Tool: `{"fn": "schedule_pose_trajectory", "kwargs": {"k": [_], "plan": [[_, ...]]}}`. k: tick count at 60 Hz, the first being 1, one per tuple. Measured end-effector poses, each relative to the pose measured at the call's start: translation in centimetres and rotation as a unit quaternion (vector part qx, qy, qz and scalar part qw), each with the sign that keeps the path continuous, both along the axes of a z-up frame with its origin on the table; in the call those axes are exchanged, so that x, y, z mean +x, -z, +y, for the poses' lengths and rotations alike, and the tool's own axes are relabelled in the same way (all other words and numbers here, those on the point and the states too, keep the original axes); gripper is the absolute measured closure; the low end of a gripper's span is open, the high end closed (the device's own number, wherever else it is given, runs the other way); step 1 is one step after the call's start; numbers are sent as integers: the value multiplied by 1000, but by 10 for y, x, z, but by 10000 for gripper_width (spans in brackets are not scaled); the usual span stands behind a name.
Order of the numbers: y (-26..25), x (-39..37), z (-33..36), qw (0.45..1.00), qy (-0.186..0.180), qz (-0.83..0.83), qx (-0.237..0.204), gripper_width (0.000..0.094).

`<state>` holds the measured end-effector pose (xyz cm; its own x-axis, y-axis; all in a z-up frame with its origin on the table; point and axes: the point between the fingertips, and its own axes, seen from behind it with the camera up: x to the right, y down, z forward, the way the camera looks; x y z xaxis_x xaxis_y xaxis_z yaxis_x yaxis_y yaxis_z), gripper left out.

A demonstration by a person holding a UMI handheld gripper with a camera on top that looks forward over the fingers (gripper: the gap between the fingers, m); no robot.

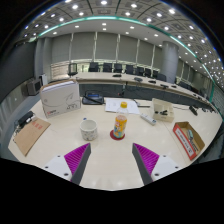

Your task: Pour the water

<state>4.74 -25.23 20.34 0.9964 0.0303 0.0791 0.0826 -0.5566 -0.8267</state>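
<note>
The tongs [110, 160] hung spread and empty, short of the bottle [120, 126] and cup [89, 129] on the worktop [110, 165], seemingly lining up a grasp.

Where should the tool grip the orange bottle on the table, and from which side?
Probably at mid-body, coming straight ahead. The orange bottle stands upright just beyond the open tool, with the white cup clear to one side.

The gripper [110, 160] hung open, its magenta pads [76, 155] apart above a pale table [110, 150]. Beyond the fingers stood a white ceramic cup [89, 129] beside an orange-labelled bottle [120, 126].
</note>
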Motion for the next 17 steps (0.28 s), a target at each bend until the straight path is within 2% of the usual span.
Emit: {"fn": "schedule_pose_trajectory", "kwargs": {"k": [7,17], "plan": [[-8,-10,-15,1000,-6,-1,6,77],[-16,-5,-25,1000,11,-10,12,78]]}}
